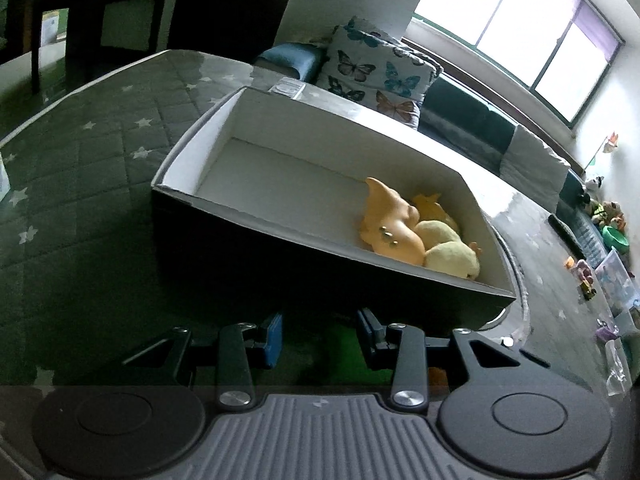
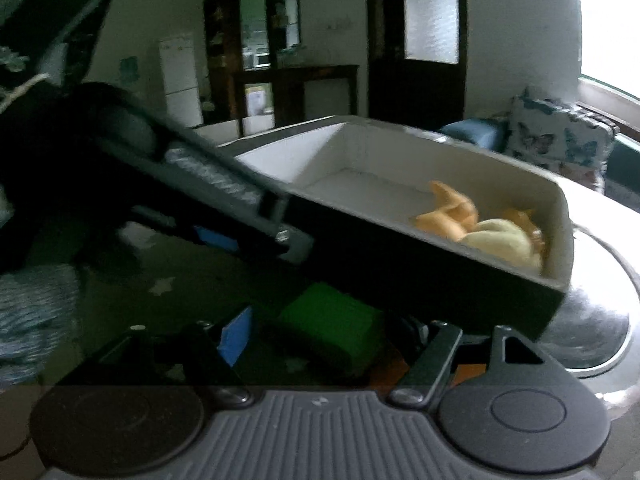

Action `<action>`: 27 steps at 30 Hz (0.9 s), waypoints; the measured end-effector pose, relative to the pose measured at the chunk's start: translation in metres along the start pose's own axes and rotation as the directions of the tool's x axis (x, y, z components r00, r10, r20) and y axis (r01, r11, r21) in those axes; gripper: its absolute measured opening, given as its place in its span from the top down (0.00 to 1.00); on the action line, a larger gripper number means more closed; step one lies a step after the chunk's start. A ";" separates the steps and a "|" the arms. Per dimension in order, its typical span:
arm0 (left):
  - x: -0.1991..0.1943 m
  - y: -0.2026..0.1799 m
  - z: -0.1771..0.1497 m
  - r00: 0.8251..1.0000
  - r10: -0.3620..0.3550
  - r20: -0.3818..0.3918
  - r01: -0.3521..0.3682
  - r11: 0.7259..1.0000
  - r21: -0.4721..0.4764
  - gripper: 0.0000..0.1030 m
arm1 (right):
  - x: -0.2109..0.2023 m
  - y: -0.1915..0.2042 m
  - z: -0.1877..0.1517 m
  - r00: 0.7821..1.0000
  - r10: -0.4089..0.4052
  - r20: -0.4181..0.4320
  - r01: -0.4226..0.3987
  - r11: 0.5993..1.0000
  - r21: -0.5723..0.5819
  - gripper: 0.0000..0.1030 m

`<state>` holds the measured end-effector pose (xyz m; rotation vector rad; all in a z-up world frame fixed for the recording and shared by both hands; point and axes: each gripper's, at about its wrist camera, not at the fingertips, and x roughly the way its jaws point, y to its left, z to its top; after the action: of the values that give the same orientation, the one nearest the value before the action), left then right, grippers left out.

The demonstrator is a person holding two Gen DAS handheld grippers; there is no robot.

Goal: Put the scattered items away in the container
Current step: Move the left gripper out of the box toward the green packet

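1. Your left claw (image 1: pixel 318 336) hangs low in front of the near dark wall of the box (image 1: pixel 188 160). Its jaws stand apart with nothing pressed between the blue pads (image 1: pixel 274 338); only a patch of green shows below the gap.

2. Your right claw (image 2: pixel 320 340) has its jaws opening, with the green block (image 2: pixel 332 324) lying between them on the counter (image 2: pixel 120 292). Whether the pads touch the block you cannot tell; the picture is dim and smeared.

3. The box sits on the counter, and the orange toy (image 1: pixel 390 220) and the yellow plush toys (image 1: pixel 452 258) are already inside, bunched at one end. The green block is outside, just beside the box's dark wall.

4. Both claws are crowding the same spot. In the right wrist view the left claw reaches across just above the block, so the two could knock together as you go for it.

5. The block lies close against the box wall. A finger coming down there could catch the wall and shove the box instead of reaching the block.

6. If the block is lifted too low, it may strike the rim and drop back outside.
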<state>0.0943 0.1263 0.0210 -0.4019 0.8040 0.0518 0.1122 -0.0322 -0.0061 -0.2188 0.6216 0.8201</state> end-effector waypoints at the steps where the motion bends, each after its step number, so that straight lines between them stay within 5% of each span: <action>1: 0.000 0.001 0.000 1.000 0.001 0.000 -0.001 1.000 -0.005 0.61 | -0.001 0.003 -0.001 1.000 0.011 -0.005 -0.011 1.000 -0.005 0.28; 8: -0.002 0.008 0.000 1.000 -0.008 -0.003 0.008 1.000 -0.026 0.60 | -0.015 0.022 -0.009 0.996 0.081 -0.023 -0.082 0.995 -0.052 0.28; 15: -0.001 0.007 0.002 1.000 -0.027 -0.006 0.027 0.999 -0.048 0.60 | -0.014 0.017 -0.001 1.000 -0.009 0.017 0.010 0.998 -0.056 0.28; 27: 0.010 -0.003 0.009 0.997 -0.061 -0.056 0.058 0.997 -0.060 0.60 | 0.004 0.013 0.002 1.000 -0.005 -0.016 0.005 1.000 -0.013 0.38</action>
<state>0.1077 0.1256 0.0204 -0.4836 0.8487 0.0082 0.1063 -0.0201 -0.0062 -0.2387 0.6310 0.8187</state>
